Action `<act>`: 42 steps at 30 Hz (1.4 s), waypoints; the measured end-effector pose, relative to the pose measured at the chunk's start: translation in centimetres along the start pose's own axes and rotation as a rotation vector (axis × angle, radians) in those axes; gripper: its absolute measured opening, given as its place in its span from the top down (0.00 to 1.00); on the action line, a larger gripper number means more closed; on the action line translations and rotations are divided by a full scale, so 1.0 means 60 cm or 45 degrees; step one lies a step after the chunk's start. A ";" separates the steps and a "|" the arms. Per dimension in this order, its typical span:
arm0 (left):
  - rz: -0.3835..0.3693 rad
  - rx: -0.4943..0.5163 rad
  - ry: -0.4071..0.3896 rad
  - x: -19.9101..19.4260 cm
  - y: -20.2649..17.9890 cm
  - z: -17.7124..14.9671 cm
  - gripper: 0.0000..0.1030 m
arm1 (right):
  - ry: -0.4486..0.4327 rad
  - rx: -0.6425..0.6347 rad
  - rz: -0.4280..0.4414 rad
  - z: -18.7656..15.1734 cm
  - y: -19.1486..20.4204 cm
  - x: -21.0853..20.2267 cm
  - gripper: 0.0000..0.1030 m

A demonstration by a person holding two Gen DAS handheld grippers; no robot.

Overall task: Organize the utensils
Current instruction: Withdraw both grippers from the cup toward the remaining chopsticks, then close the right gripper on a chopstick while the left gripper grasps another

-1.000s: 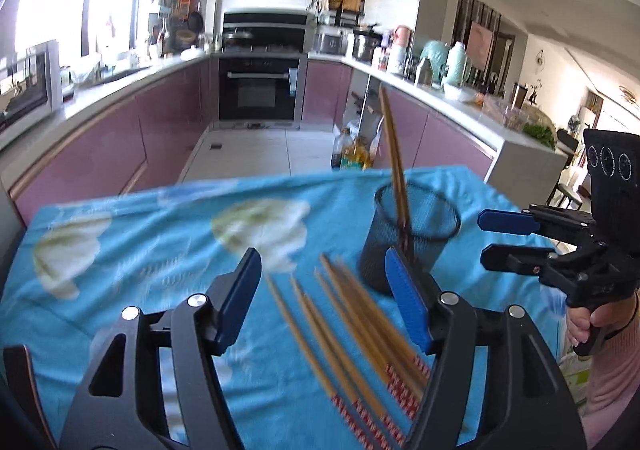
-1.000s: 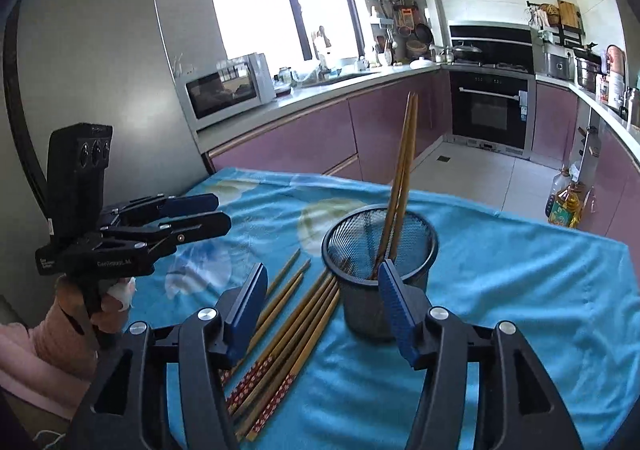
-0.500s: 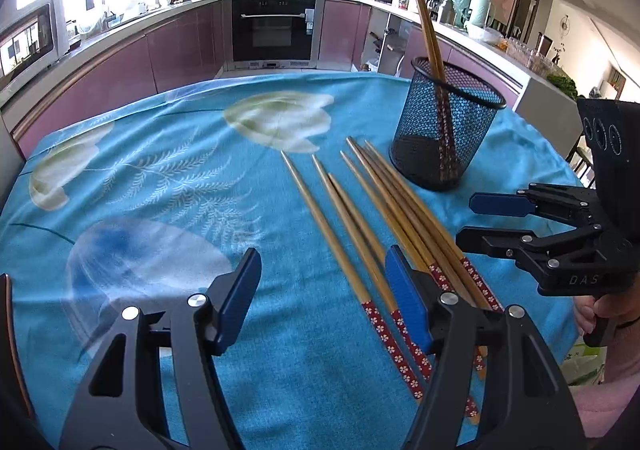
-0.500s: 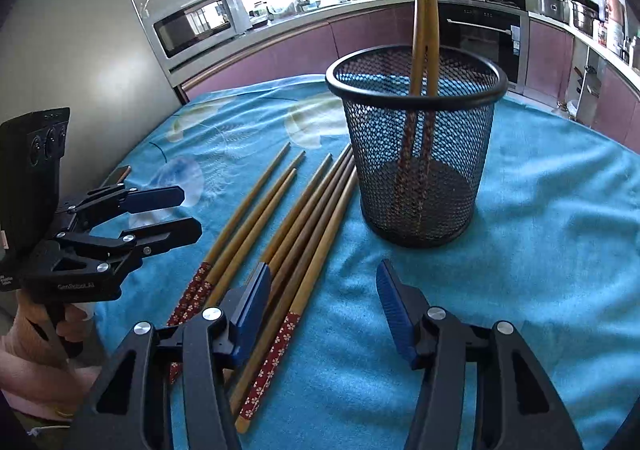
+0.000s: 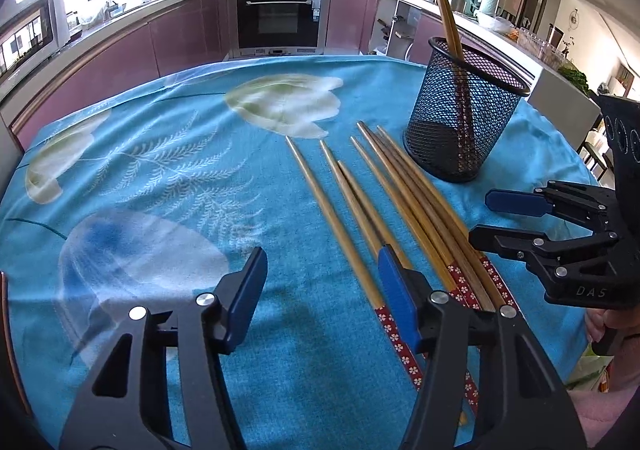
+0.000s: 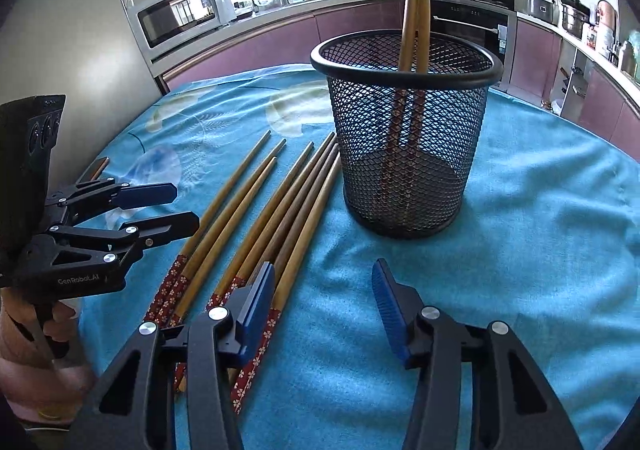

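Several wooden chopsticks with red flowered ends (image 5: 384, 209) lie side by side on the blue tablecloth, also in the right wrist view (image 6: 256, 217). A black mesh cup (image 5: 464, 117) stands behind them holding two upright chopsticks (image 6: 414, 9); it shows in the right wrist view (image 6: 408, 137). My left gripper (image 5: 322, 290) is open and empty, low over the cloth, its right finger over the chopstick ends. My right gripper (image 6: 324, 306) is open and empty in front of the cup, its left finger over the chopstick ends. Each gripper shows in the other's view: right (image 5: 496, 217), left (image 6: 176, 205).
The table has a blue flowered cloth (image 5: 160, 177) and its edges lie close on the right (image 5: 560, 137). A kitchen counter, an oven (image 5: 280, 13) and a microwave (image 6: 184, 13) stand behind the table.
Both grippers have come down and forward toward the table and the chopsticks. The cup and chopsticks now look nearer. Both stay open.
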State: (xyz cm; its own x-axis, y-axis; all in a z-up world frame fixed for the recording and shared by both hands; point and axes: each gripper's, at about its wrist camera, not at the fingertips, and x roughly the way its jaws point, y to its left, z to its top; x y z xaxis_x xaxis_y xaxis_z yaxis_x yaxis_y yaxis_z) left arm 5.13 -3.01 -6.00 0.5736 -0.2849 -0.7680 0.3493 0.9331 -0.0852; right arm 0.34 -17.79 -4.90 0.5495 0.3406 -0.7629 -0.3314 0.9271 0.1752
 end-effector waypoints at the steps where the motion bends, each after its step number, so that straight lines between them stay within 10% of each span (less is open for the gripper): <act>1: 0.002 0.001 0.004 0.002 0.000 0.000 0.46 | 0.001 -0.003 -0.002 0.000 0.000 0.001 0.53; 20: 0.030 0.049 0.044 0.023 -0.001 0.006 0.56 | 0.041 -0.124 -0.128 0.012 0.029 0.020 0.64; 30: -0.015 0.002 0.053 0.032 0.002 0.010 0.88 | 0.036 -0.050 -0.043 0.017 0.022 0.027 0.92; 42: -0.095 -0.097 0.002 0.004 0.013 0.002 0.93 | -0.050 0.070 0.107 0.015 0.001 -0.007 0.94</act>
State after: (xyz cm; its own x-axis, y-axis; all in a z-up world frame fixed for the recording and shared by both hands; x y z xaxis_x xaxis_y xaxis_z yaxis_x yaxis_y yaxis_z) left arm 5.63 -2.37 -6.16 0.5467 -0.3536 -0.7590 0.3332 0.9235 -0.1902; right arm 0.76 -17.74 -4.00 0.5518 0.4222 -0.7192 -0.3354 0.9019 0.2721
